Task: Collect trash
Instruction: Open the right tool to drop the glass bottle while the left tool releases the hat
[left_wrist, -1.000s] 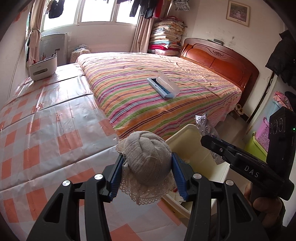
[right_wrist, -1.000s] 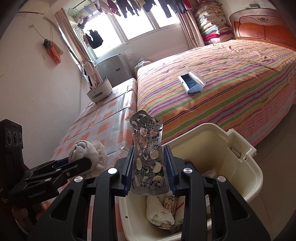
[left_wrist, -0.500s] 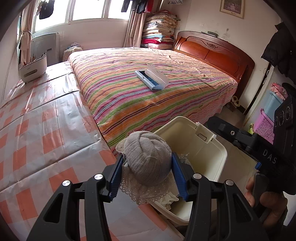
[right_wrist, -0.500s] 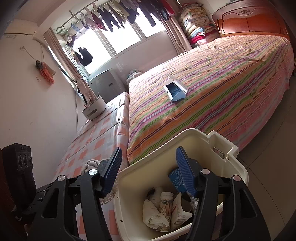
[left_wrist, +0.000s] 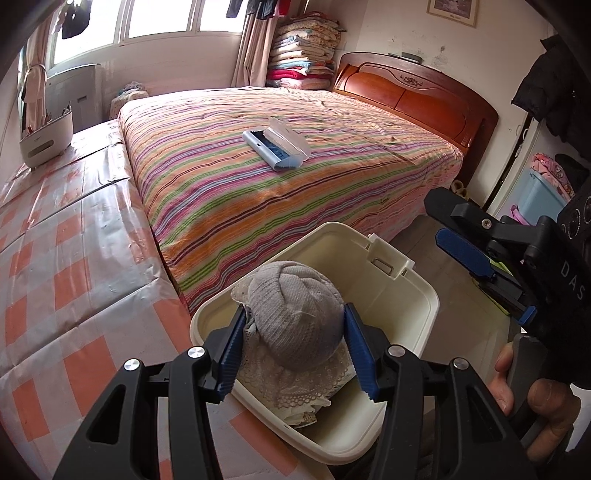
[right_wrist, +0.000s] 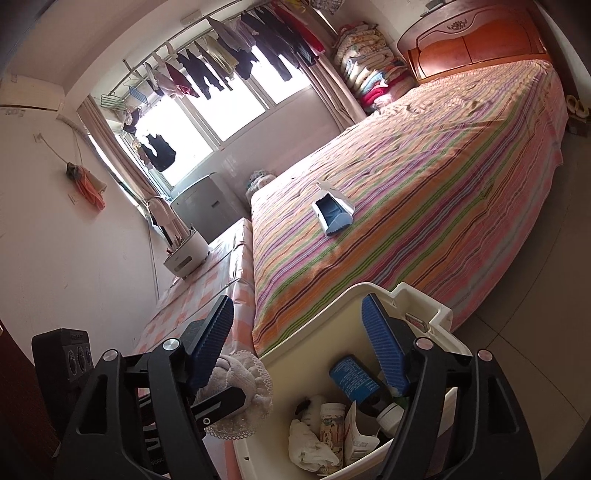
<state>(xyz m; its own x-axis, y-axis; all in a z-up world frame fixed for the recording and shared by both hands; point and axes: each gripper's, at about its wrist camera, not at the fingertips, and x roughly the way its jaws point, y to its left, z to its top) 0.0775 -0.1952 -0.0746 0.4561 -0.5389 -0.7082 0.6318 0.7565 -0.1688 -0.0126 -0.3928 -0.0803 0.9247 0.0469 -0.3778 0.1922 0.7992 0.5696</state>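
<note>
Two items lie partly hidden: the bin (left_wrist: 413, 325) floor beneath the bundle, and a blurred blue packet (right_wrist: 352, 376). Left gripper (left_wrist: 293, 350), jaws easing apart, pads pinching the rolled grey sock bundle (left_wrist: 295, 325) above the bin. Right gripper (right_wrist: 299, 343) is opening, nothing between its fingers; below, bottles, carton and crumpled tissue (right_wrist: 310, 443).
</note>
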